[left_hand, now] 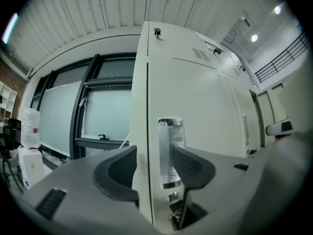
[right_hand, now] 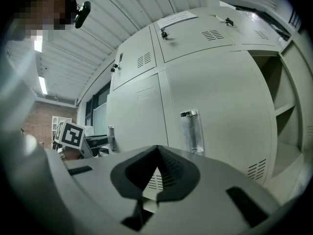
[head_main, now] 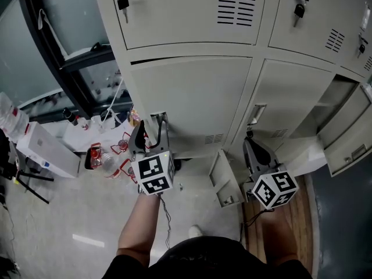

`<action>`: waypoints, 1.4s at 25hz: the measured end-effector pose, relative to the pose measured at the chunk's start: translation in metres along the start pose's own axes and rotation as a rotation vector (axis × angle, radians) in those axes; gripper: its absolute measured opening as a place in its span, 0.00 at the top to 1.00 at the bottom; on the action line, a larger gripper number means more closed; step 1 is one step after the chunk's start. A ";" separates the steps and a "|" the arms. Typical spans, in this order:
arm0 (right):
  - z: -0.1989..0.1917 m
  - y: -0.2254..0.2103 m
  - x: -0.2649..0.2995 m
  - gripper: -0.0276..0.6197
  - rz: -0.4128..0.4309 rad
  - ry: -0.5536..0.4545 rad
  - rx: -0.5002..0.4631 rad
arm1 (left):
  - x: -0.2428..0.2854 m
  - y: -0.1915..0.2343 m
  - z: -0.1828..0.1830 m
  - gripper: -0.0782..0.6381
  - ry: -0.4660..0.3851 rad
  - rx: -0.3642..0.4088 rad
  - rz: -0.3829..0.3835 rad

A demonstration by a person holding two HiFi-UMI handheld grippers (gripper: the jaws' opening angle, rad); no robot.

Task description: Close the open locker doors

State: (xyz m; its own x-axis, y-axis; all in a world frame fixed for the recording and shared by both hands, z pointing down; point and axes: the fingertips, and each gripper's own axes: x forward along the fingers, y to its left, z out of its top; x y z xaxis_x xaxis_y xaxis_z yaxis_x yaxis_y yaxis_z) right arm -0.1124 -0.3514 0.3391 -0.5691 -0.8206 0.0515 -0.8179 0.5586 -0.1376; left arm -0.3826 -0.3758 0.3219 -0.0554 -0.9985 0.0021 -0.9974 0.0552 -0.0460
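Only the head view takes in the whole bank of beige lockers [head_main: 258, 50]. There the left hand-held gripper [head_main: 152, 127] is seen at the left edge of a lower door [head_main: 192, 97], and the right hand-held gripper [head_main: 251, 144] before the neighbouring lower door. Far right, an open locker door [head_main: 349, 141] is swung outward. The jaw detail is given by the gripper views alone. In the left gripper view the jaws are seen spread, straddling the door's edge, with the chrome handle [left_hand: 169, 151] between them and just beside the right pad [left_hand: 193, 168]; contact cannot be told. In the right gripper view the jaws are pressed together with nothing between them. An open compartment [right_hand: 286, 106] with its shelves is shown at right, and the left gripper's marker cube [right_hand: 73, 133] is caught at far left. On the lower door a thin dark gap [head_main: 151, 60] is noted along the top-left edge, and louvred vents [head_main: 214, 138] are cut low in it.
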 end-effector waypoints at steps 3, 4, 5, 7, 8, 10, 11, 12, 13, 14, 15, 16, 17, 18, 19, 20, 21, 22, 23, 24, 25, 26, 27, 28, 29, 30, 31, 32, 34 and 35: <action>-0.002 -0.001 0.000 0.96 -0.005 0.001 0.005 | 0.004 0.000 0.000 0.60 -0.003 0.001 0.009; -0.002 -0.001 -0.001 0.96 -0.007 0.001 0.006 | 0.005 0.000 0.000 0.60 -0.002 0.002 0.011; -0.003 -0.002 -0.002 0.96 -0.009 0.001 0.007 | 0.006 0.000 0.000 0.60 -0.001 0.003 0.012; -0.003 -0.002 -0.003 0.96 -0.014 0.001 0.009 | 0.009 0.001 -0.001 0.60 0.001 0.006 0.016; -0.003 -0.003 -0.004 0.96 -0.017 0.000 0.011 | 0.010 0.002 -0.001 0.60 0.002 0.007 0.019; -0.003 -0.004 -0.006 0.96 -0.022 0.000 0.012 | 0.012 0.003 -0.001 0.60 0.002 0.011 0.029; -0.003 -0.004 -0.007 0.96 -0.025 0.000 0.012 | 0.012 0.003 -0.001 0.60 0.002 0.018 0.037; -0.004 -0.005 -0.008 0.96 -0.028 0.000 0.013 | 0.013 0.003 -0.001 0.60 0.002 0.027 0.046; -0.004 -0.006 -0.009 0.96 -0.031 0.000 0.014 | 0.013 0.003 -0.002 0.60 0.002 0.036 0.055; -0.004 -0.007 -0.010 0.96 -0.033 0.000 0.015 | 0.014 0.003 -0.002 0.60 0.003 0.043 0.064; -0.005 -0.007 -0.011 0.96 -0.035 0.000 0.016 | 0.014 0.003 -0.002 0.60 0.005 0.049 0.071; -0.005 -0.007 -0.012 0.96 -0.036 0.000 0.017 | 0.014 0.003 -0.003 0.60 0.008 0.054 0.078; -0.005 -0.007 -0.012 0.96 -0.036 0.000 0.017 | 0.014 0.003 -0.003 0.60 0.009 0.060 0.085; -0.005 -0.007 -0.013 0.96 -0.037 -0.001 0.016 | 0.015 0.003 -0.003 0.60 0.011 0.067 0.092; -0.005 -0.007 -0.013 0.96 -0.037 0.000 0.015 | 0.015 0.003 -0.004 0.60 0.013 0.076 0.099; -0.005 -0.007 -0.014 0.96 -0.038 0.000 0.015 | 0.016 0.003 -0.004 0.60 0.015 0.083 0.106; -0.005 -0.007 -0.014 0.96 -0.038 0.001 0.016 | 0.016 0.002 -0.004 0.60 0.018 0.087 0.111; -0.006 -0.007 -0.015 0.96 -0.038 0.002 0.017 | 0.016 0.002 -0.004 0.59 0.021 0.089 0.115; -0.006 -0.007 -0.015 0.96 -0.037 0.003 0.018 | 0.016 0.002 -0.004 0.59 0.022 0.089 0.117; -0.006 -0.007 -0.016 0.96 -0.036 0.003 0.019 | 0.016 0.002 -0.004 0.59 0.024 0.090 0.117; -0.006 -0.007 -0.016 0.96 -0.035 0.004 0.020 | 0.016 0.001 -0.004 0.59 0.026 0.091 0.116; -0.006 -0.007 -0.017 0.96 -0.035 0.003 0.020 | 0.016 0.001 -0.004 0.59 0.028 0.092 0.114; -0.006 -0.006 -0.017 0.96 -0.034 0.003 0.021 | 0.016 0.001 -0.004 0.58 0.030 0.091 0.110; -0.006 -0.006 -0.017 0.96 -0.033 0.002 0.022 | 0.016 0.001 -0.004 0.58 0.031 0.090 0.107; -0.005 -0.005 -0.018 0.96 -0.032 0.001 0.023 | 0.016 0.001 -0.004 0.58 0.033 0.089 0.103; -0.005 -0.005 -0.018 0.96 -0.031 0.000 0.022 | 0.015 0.001 -0.004 0.58 0.034 0.088 0.099; -0.004 -0.004 -0.019 0.96 -0.030 -0.001 0.021 | 0.015 0.001 -0.004 0.58 0.034 0.086 0.095; -0.004 -0.004 -0.019 0.96 -0.030 -0.001 0.017 | 0.014 0.001 -0.004 0.58 0.035 0.084 0.091; -0.004 -0.004 -0.020 0.96 -0.033 0.001 0.007 | 0.013 0.001 -0.003 0.58 0.034 0.077 0.087; -0.004 -0.004 -0.021 0.96 -0.034 0.002 0.003 | 0.011 0.001 -0.002 0.59 0.030 0.074 0.088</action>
State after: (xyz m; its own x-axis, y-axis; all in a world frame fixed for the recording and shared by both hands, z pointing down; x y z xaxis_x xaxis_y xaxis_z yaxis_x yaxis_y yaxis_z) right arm -0.0975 -0.3361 0.3430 -0.5411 -0.8389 0.0582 -0.8366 0.5300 -0.1388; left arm -0.3843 -0.3868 0.3240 -0.1450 -0.9891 0.0245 -0.9826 0.1411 -0.1207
